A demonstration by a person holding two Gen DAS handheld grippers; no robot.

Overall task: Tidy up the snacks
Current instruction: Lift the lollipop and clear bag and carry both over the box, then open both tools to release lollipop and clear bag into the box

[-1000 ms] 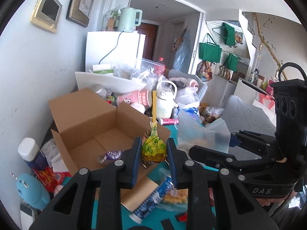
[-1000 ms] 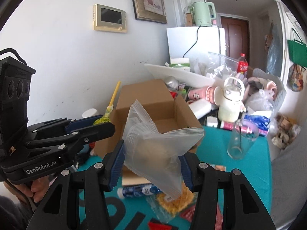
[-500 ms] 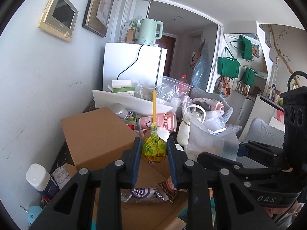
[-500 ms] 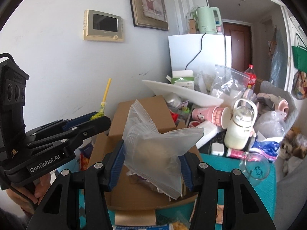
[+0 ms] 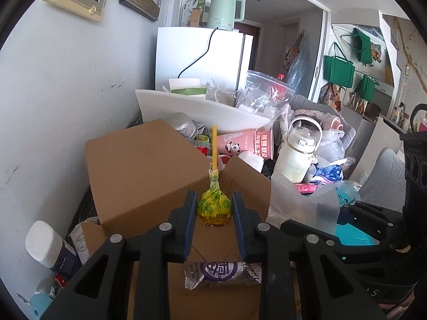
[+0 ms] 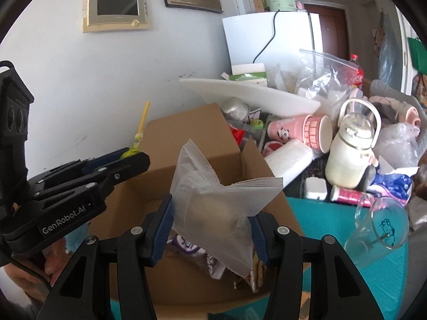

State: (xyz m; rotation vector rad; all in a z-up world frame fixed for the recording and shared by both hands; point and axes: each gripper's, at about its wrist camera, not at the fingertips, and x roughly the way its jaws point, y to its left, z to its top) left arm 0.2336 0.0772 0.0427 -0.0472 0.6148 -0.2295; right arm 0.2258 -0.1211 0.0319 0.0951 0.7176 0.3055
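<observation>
- Two grippers up, one snack apiece, both over one open cardboard box [image 5: 149, 176].
- Left gripper [image 5: 213, 210] clamped tight on one lollipop [image 5: 214, 209], yellow-green wrapper, yellow stick pointing to twelve o'clock.
- Right gripper [image 6: 210, 213] pressed on both sides of one frosted plastic packet [image 6: 213, 202], pale round snack inside, sealed flaps fanning out toward two o'clock.
- Already in the box: one purple-and-white wrapped snack [image 5: 221, 270] lying flat on the floor at six o'clock below the lollipop.
- Around the box: one pink paper cup [image 5: 245, 145] on its side with a panda print, one cream kettle-shaped bottle [image 5: 296, 157], one clear glass [image 6: 379, 226] tipped over on the teal mat at four o'clock.
- Versus a second ago: both grippers carried forward from above the teal table to over the box; box now filling the lower view, grip on each snack unchanged.
- Readable: "GenRobot.AI" on the left gripper's side in the right wrist view; Chinese characters on the pink cup, too small to make out.
</observation>
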